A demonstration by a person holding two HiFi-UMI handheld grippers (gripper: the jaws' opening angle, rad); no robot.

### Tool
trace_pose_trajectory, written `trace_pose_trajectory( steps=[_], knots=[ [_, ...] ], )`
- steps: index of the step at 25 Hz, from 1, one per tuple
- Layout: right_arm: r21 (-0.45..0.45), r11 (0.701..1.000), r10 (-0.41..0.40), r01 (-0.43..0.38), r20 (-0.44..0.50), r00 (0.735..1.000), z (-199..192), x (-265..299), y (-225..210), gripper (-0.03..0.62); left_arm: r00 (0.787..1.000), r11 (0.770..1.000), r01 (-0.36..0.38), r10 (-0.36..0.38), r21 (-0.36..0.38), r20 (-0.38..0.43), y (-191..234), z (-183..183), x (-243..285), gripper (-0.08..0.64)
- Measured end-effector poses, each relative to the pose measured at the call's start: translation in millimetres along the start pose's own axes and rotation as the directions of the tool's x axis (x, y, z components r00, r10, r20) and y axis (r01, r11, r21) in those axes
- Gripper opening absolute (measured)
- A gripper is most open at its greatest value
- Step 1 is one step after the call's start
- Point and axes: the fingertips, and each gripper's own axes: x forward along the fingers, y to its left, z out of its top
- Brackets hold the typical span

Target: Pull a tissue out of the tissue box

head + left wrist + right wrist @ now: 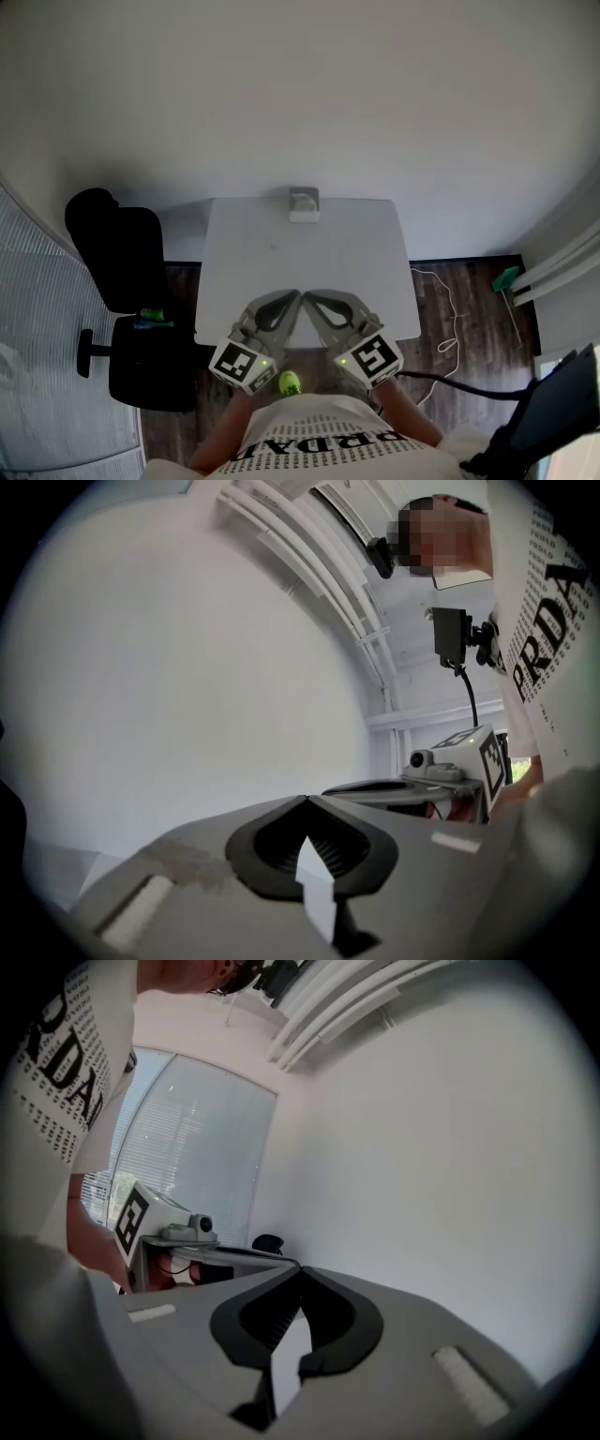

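At the far edge of the desk [281, 253], midway along it, sits the tissue box [303, 204], well apart from both grippers; too small to read its long axis, though its opening seems to face up, with a pale tuft there. Tissue should be light, soft and quick to tear, so pinch the exposed tuft and draw straight up. Left gripper [296, 294] and right gripper [307, 295] hover over the near edge, jaws together on nothing.
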Motion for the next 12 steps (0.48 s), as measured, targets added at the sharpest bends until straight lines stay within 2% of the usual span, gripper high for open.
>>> trace_pose_trajectory(
  steps=[7, 12],
  knots=[
    [0.004, 1.000, -0.002, 0.002, -0.003, 1.000, -5.0, 11.7, -26.5, 0.008, 1.000, 1.000, 0.008, -0.008, -0.014, -0.006, 15.0, -2.4, 23.6, -0.009],
    [0.027, 0.999, 0.033, -0.034, 0.008, 0.999, -10.5, 19.9, -48.2, 0.008, 0.999, 0.999, -0.032, 0.032, -0.016, -0.022, 26.8, -4.9, 43.3, -0.009]
  ],
)
